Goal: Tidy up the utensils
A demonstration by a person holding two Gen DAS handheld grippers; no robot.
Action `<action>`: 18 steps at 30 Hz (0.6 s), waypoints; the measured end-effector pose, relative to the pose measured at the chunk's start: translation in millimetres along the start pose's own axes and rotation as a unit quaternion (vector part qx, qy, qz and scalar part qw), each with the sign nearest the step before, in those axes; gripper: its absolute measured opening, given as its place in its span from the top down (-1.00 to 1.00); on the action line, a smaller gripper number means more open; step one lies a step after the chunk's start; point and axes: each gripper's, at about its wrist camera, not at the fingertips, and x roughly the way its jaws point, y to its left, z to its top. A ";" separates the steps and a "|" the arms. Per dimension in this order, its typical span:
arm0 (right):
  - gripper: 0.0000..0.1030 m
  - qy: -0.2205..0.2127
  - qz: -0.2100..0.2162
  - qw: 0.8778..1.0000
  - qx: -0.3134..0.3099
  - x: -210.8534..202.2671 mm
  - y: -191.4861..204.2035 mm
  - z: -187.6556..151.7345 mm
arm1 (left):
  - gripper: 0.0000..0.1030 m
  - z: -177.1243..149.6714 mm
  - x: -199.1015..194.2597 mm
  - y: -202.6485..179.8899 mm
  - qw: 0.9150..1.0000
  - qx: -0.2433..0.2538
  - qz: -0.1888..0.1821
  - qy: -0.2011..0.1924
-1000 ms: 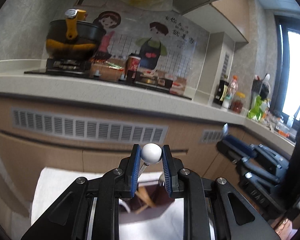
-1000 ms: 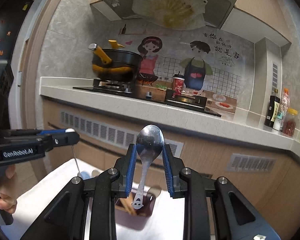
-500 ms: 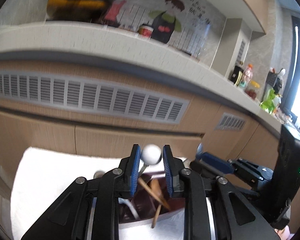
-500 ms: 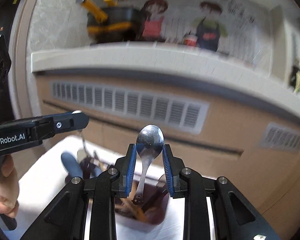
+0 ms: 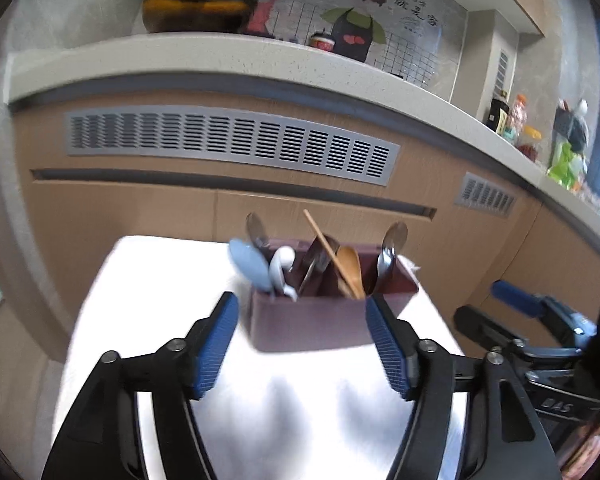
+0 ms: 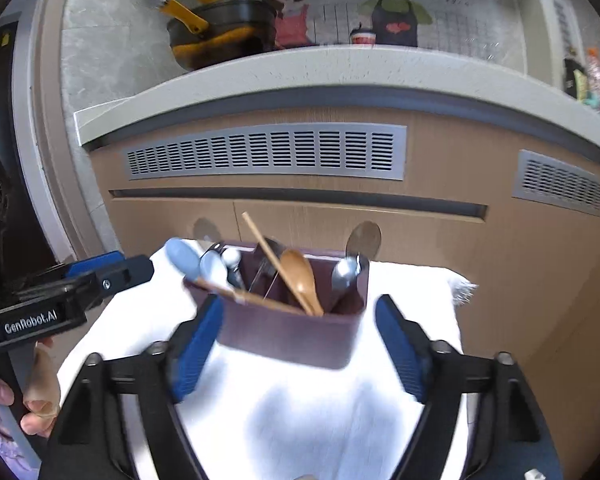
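Note:
A dark maroon utensil holder (image 5: 324,320) (image 6: 292,332) stands on a white cloth (image 5: 284,408) (image 6: 312,412). It holds a light blue spoon (image 5: 250,266), a white ball-ended utensil (image 5: 280,266), a wooden spoon (image 5: 350,266) (image 6: 300,278), chopsticks and metal spoons (image 5: 390,250) (image 6: 346,270). My left gripper (image 5: 302,344) is open and empty, just in front of the holder. My right gripper (image 6: 300,350) is open and empty, also just in front of it. The left gripper shows at the left of the right wrist view (image 6: 100,276).
Wooden cabinet fronts with grey vent grilles (image 5: 228,142) rise right behind the cloth, under a pale countertop (image 5: 220,52). A black and yellow pot (image 6: 220,34) stands on the counter. Bottles (image 5: 508,114) stand at the far right.
Both grippers have opened and tilted down. The white ball-ended utensil left the left gripper and the metal spoon left the right gripper; both now stand in the holder.

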 end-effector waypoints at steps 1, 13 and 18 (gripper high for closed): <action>-0.69 -0.004 -0.002 1.000 0.000 -8.1 4.6 -3.9 | -0.48 -9.5 -14.1 -4.1 1.000 0.008 0.011 -0.010; -0.98 -0.006 -0.085 0.996 0.016 -94.8 22.1 -68.2 | -0.99 -78.5 -99.4 -31.2 0.993 0.060 0.091 -0.043; -0.98 -0.003 -0.101 0.994 0.031 -109.0 15.0 -84.4 | -0.99 -83.8 -108.0 -33.2 0.994 0.047 0.091 -0.042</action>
